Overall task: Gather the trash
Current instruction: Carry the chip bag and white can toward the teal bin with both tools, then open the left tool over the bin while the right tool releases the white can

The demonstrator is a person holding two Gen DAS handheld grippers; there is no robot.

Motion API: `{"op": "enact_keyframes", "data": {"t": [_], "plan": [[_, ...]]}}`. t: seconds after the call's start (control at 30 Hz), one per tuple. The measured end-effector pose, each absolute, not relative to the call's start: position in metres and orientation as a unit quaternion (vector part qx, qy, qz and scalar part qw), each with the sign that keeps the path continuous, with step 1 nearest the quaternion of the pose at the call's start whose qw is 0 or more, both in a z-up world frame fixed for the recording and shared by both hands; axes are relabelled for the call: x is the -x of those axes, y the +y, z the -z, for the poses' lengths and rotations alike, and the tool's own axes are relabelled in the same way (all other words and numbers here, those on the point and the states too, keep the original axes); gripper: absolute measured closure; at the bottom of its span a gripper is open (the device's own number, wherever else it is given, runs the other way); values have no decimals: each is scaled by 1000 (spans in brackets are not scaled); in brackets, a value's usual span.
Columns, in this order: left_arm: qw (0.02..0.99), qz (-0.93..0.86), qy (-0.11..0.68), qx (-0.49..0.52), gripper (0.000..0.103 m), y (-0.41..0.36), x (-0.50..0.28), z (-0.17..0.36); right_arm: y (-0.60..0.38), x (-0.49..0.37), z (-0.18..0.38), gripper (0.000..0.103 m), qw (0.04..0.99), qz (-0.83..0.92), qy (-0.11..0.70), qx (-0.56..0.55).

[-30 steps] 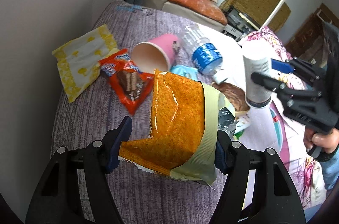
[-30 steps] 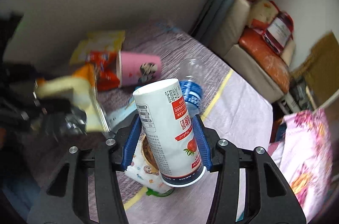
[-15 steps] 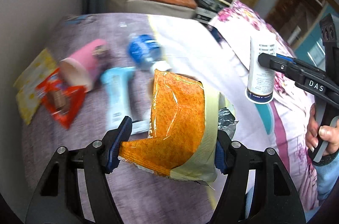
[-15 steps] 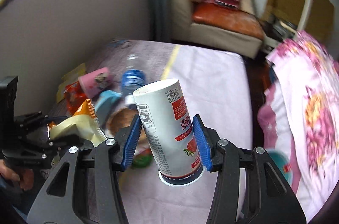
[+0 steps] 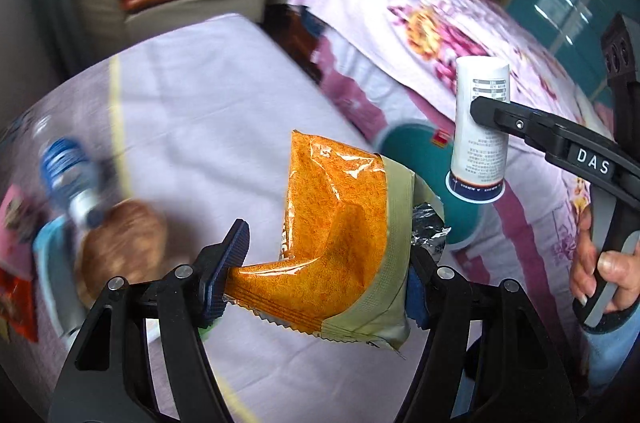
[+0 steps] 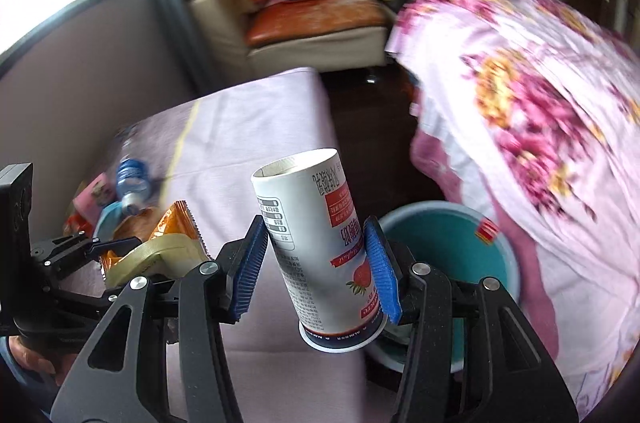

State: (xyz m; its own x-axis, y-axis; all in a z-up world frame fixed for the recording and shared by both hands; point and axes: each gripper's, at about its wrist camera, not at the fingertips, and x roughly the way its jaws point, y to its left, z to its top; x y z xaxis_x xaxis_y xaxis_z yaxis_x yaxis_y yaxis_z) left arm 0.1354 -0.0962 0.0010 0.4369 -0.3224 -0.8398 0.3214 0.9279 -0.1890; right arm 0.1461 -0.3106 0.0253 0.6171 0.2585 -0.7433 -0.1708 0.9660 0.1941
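Observation:
My left gripper (image 5: pixel 326 273) is shut on an orange snack bag (image 5: pixel 336 227) and holds it above the lilac table (image 5: pixel 208 95). The bag also shows in the right wrist view (image 6: pixel 160 243). My right gripper (image 6: pixel 316 263) is shut on a white paper cup with red print (image 6: pixel 316 243), held tilted. In the left wrist view the cup (image 5: pixel 480 131) hangs over a teal bin (image 5: pixel 412 143). In the right wrist view the bin (image 6: pixel 440 247) sits just right of the cup, beside the table edge.
More trash lies at the table's left: a plastic bottle with blue label (image 5: pixel 72 175), a brown round item (image 5: pixel 124 243), a pink cup (image 6: pixel 96 191). A floral pink cover (image 6: pixel 520 103) hangs over the bin. A cream sofa with cushions (image 6: pixel 304 7) stands behind.
Both grippers have swung right, away from the trash pile toward the table's right edge. The teal bin has come into view under the cup. Both grips are unchanged.

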Motion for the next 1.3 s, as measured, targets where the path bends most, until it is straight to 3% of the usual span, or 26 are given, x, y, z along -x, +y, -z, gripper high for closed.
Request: {"op": "enact_keyframes", "data": {"t": [0.33, 0.67, 0.77, 1.3], "plan": [[821, 220, 524, -54, 34, -202, -164, 23, -407, -141, 7, 56, 893, -59, 430, -120], [798, 228, 549, -100, 31, -261, -177, 50, -448, -137, 24, 55, 888, -41, 431, -157], [794, 225, 554, -108, 21, -267, -178, 54, -452, -139, 29, 55, 885, -39, 436, -162], [783, 247, 566, -72, 20, -263, -179, 59, -447, -146, 35, 55, 880, -37, 446, -161]]}}
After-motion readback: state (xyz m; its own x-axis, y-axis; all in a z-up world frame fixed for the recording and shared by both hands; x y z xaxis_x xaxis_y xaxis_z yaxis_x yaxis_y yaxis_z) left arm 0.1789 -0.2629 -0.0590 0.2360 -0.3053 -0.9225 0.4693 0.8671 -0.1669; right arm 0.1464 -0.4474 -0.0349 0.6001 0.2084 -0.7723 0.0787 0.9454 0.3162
